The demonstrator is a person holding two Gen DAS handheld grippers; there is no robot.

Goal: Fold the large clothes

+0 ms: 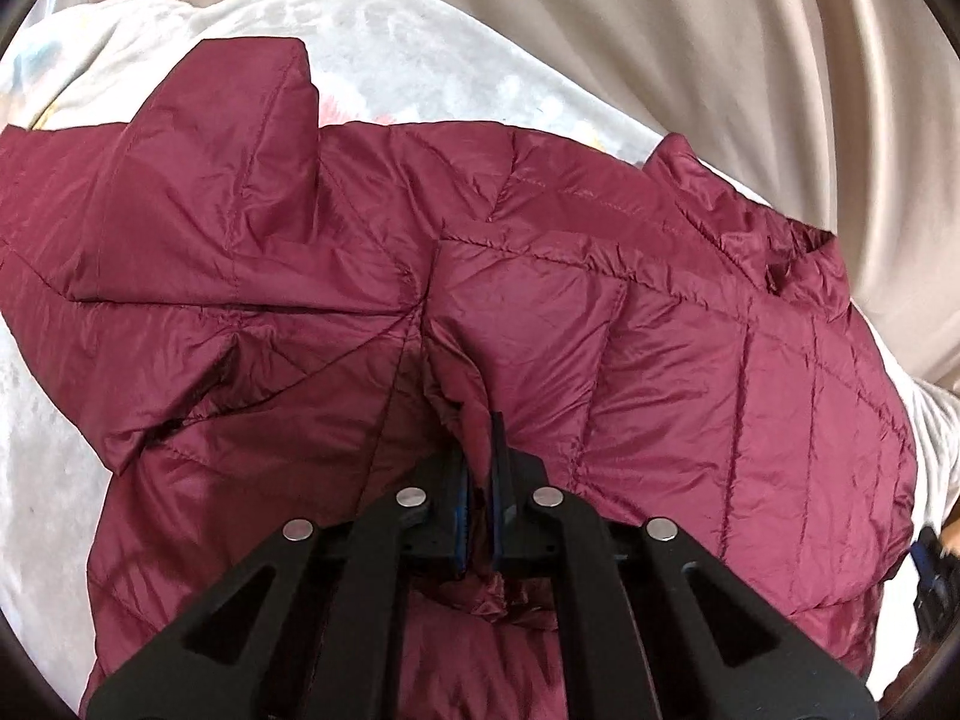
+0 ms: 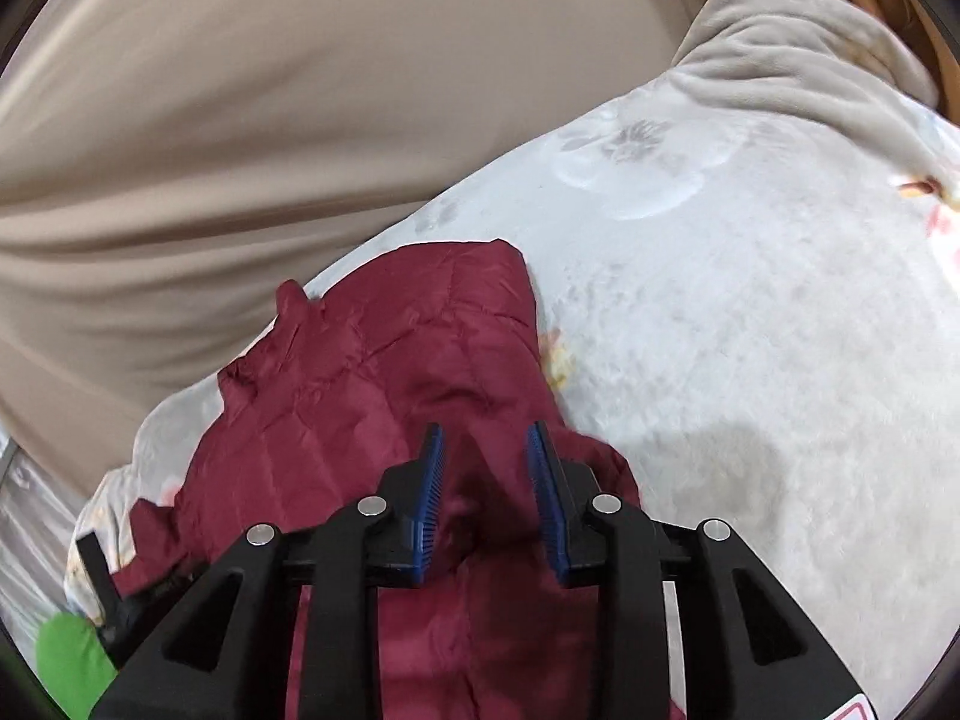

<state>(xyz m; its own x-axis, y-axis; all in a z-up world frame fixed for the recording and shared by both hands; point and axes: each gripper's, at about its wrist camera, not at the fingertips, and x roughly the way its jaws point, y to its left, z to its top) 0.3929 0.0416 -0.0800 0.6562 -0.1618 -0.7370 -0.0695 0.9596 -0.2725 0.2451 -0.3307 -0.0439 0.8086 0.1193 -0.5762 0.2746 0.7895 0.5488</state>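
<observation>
A maroon quilted puffer jacket lies spread on a white fleece blanket. My left gripper is shut on a fold of the jacket's fabric near its middle. In the right wrist view the jacket lies under and ahead of my right gripper. That gripper is open, its blue pads apart, with jacket fabric between and below them. The other gripper shows at the lower left edge of that view.
A beige curtain hangs behind the blanket and fills the upper left of the right wrist view. The white blanket extends far to the right. A green object sits at the lower left edge.
</observation>
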